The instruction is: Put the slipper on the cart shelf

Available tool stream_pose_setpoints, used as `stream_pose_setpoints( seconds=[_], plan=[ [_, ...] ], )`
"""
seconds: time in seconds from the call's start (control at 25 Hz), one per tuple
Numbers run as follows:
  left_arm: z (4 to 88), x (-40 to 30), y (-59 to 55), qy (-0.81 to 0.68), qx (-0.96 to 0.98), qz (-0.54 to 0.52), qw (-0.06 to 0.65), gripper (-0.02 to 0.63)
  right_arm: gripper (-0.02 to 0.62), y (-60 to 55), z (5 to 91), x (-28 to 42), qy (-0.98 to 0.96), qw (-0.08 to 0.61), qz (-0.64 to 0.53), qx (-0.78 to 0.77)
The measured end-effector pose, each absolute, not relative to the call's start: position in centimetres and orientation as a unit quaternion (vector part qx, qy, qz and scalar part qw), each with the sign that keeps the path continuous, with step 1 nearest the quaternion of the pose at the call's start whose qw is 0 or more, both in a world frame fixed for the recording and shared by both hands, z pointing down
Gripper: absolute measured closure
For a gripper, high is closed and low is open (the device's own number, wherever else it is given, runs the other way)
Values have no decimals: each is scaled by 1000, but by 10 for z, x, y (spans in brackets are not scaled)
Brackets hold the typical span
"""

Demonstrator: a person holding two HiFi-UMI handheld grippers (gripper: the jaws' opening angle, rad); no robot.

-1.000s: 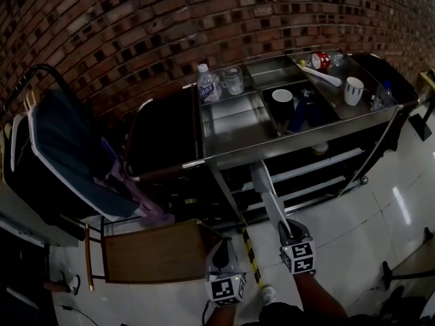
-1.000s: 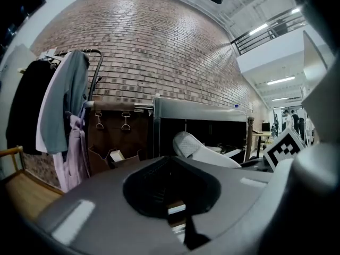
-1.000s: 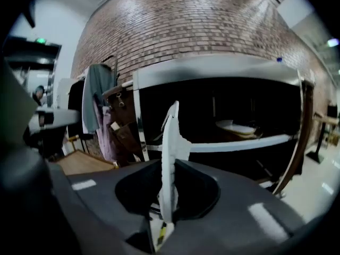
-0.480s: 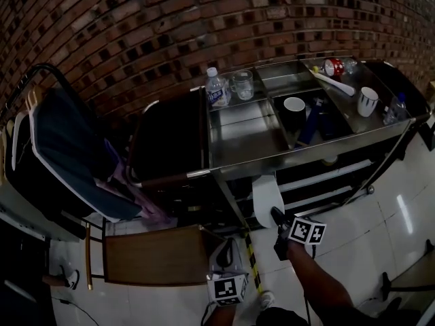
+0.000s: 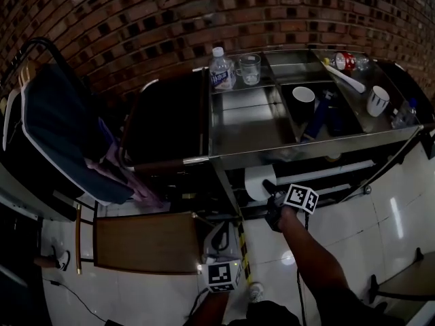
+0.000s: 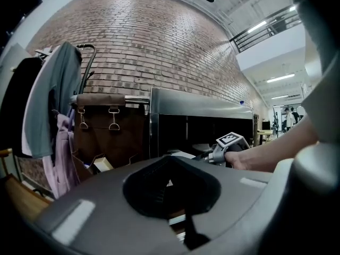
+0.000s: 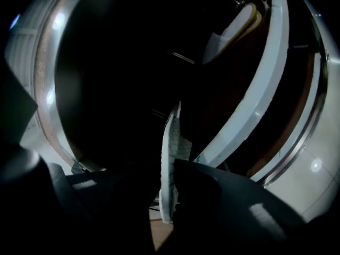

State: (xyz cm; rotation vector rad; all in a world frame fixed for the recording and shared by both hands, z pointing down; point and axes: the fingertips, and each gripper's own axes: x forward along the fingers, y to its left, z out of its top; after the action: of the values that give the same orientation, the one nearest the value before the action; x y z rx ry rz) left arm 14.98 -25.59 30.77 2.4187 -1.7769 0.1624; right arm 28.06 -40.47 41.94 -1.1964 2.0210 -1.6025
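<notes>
While the head view looks down on the cart (image 5: 245, 156), the right gripper (image 5: 269, 187) clenches the white slipper (image 5: 256, 180) just under the cart's top tray, at a lower shelf. In the left gripper view, the left gripper (image 6: 171, 170) faces the cart, its jaws together and empty. The right gripper view shows the slipper pinched edge-on.
</notes>
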Motion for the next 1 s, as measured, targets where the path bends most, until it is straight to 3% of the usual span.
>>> stream_pose_setpoints(
  seconds=[0.64, 0.88, 1.0],
  plan=[
    [288, 157, -257, -590, 805, 27, 59, 591, 529, -453, 443, 282, 664, 152, -584, -441],
    [285, 150, -249, -593, 802, 26, 68, 591, 398, -457, 437, 297, 693, 70, -506, -509],
    [283, 148, -244, -593, 802, 22, 64, 591, 365, -456, 429, 313, 704, 17, -441, -556]
  ],
)
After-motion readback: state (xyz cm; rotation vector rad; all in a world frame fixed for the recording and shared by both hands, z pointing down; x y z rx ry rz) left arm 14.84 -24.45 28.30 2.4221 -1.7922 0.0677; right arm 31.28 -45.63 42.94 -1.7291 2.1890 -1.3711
